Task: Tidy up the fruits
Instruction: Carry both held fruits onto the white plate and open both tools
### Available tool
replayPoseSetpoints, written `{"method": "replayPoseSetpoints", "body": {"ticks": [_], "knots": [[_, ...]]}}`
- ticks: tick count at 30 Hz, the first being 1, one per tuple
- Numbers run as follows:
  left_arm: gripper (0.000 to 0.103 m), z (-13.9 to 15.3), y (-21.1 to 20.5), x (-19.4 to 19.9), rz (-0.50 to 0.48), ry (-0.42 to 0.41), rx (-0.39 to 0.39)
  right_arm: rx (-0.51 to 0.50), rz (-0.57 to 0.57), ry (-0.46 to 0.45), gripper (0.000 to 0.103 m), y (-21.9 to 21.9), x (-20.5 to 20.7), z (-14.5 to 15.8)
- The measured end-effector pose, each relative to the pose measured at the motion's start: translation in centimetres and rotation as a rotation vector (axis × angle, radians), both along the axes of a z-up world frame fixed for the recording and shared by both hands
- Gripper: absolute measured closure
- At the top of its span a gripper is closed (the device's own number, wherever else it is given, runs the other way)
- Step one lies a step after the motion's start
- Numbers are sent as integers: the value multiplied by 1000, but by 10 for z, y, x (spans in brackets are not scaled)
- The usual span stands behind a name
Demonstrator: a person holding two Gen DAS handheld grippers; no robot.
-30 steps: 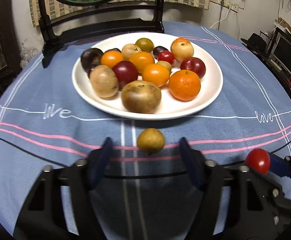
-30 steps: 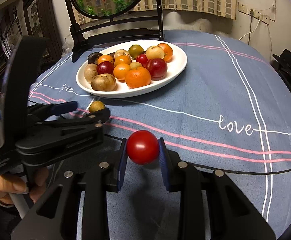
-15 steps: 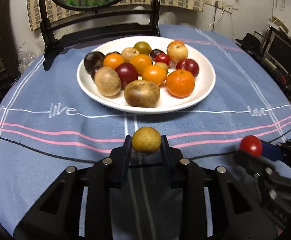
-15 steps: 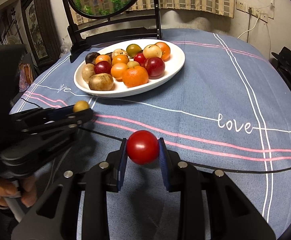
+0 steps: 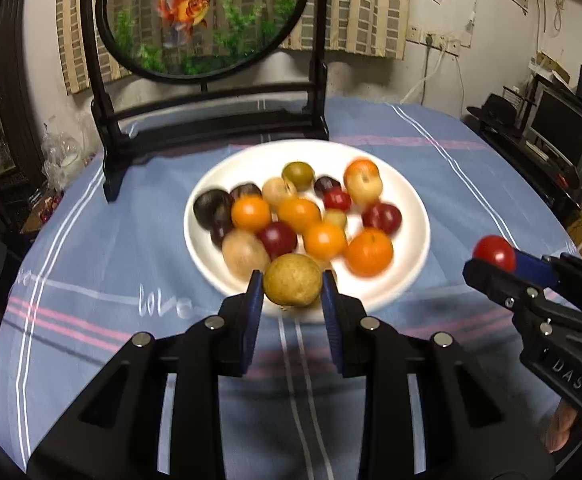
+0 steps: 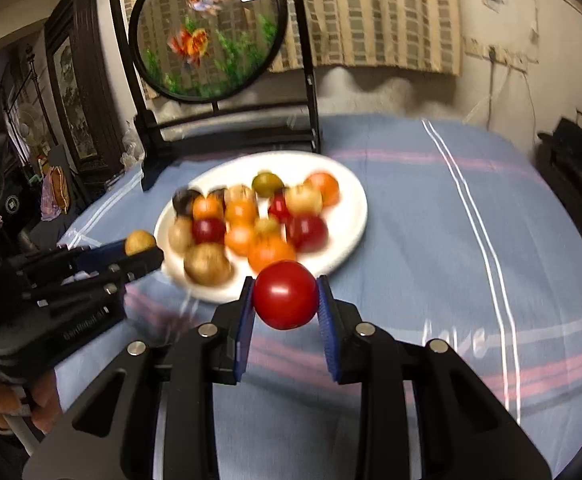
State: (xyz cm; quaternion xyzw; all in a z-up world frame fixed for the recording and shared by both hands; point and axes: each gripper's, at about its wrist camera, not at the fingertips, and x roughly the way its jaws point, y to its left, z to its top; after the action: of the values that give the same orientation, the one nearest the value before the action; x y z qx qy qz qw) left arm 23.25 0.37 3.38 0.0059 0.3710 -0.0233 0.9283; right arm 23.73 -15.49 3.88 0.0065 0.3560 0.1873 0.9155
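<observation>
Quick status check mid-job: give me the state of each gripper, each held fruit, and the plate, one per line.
left gripper: shut on the tan fruit
tan fruit: held off the tablecloth, in front of the plate
right gripper: shut on the red fruit
red fruit: held off the tablecloth, in front of the plate
white plate: on the tablecloth, loaded with mixed fruit

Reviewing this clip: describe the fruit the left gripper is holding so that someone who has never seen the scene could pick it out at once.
Start from the white plate of mixed fruit on the blue tablecloth, in front of the round goldfish screen. Just before the plate's near rim, the left gripper pinches a tan-yellow round fruit between its blue pads. Unlike its neighbours it is off the plate, and the right gripper holds a glossy red fruit.
</observation>
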Motion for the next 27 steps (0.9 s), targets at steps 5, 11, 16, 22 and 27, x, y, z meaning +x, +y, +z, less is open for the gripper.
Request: {"method": "replayPoseSetpoints", "body": {"ticks": [5, 11, 16, 22, 27], "knots": [[74, 0, 6, 42, 34, 8, 15, 70, -52, 47, 72, 11, 48, -4], [74, -5, 11, 75, 66, 25, 4, 117, -43, 144, 71, 26, 91, -22], [70, -16, 14, 97, 87, 62, 9, 147, -74, 195, 66, 32, 111, -34], [32, -7, 27, 90, 142, 4, -8, 182, -117, 165, 40, 14, 103, -23], [21, 1, 18, 68, 102, -3, 20, 205, -116, 159, 40, 1, 84, -13]]}}
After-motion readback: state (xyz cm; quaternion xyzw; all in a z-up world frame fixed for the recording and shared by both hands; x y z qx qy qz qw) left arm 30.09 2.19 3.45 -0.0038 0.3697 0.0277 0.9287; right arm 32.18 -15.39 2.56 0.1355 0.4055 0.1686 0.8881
